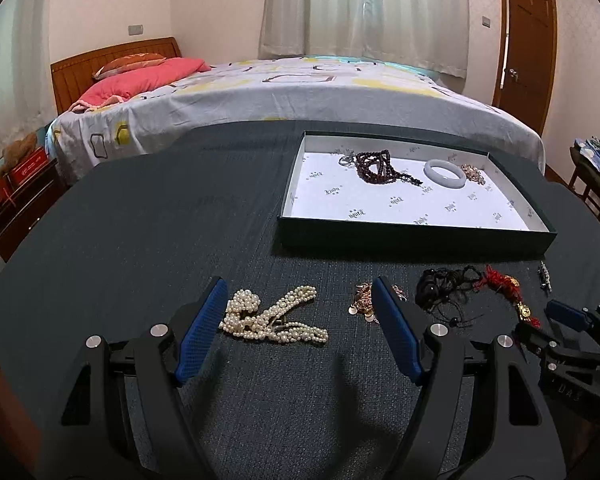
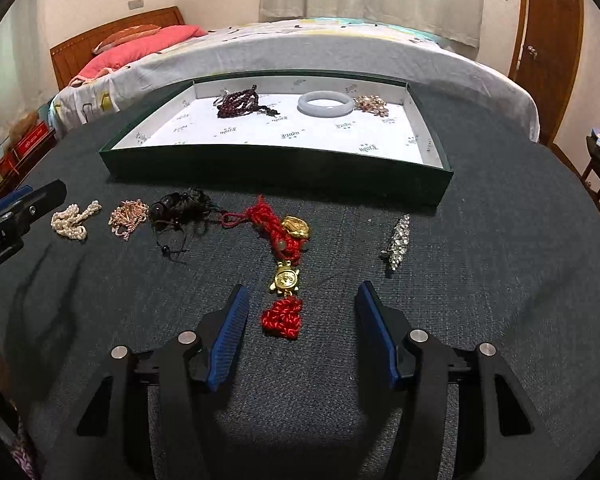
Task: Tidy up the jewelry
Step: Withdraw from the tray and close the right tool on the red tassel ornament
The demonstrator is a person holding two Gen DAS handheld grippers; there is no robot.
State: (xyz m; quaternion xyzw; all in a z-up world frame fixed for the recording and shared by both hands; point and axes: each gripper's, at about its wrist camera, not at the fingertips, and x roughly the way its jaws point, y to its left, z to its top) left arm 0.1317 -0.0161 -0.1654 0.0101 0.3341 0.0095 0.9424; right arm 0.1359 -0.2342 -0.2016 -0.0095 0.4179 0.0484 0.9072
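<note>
Your left gripper [image 1: 296,300] hangs with its jaws wide over the dark table mat [image 1: 140,240], the pearl strands [image 1: 274,318] lying between the blue pads and touching neither. The rose-gold chain pile [image 1: 362,304] sits just beside the right-hand pad, partly hidden behind it. To the left of the pearls the mat runs bare to its curved edge.

Your right gripper [image 2: 300,300] stands at a middling gap around the red knotted cord with gold charms [image 2: 286,264]; its lower red knot lies between the pads, nearer the left one, and neither pad presses on it.

The green-walled tray [image 2: 276,170] lies across the far side of the mat, its near wall close behind the row of loose pieces. In it are dark red beads [image 2: 240,102], a pale jade bangle [image 2: 326,103] and a gold cluster [image 2: 370,105].

Only the right wrist view shows the rhinestone brooch [image 2: 398,240] whole, with bare mat around it; the left view catches it at the edge. The black cord tangle [image 2: 180,210] lies between chain and red cord.
</note>
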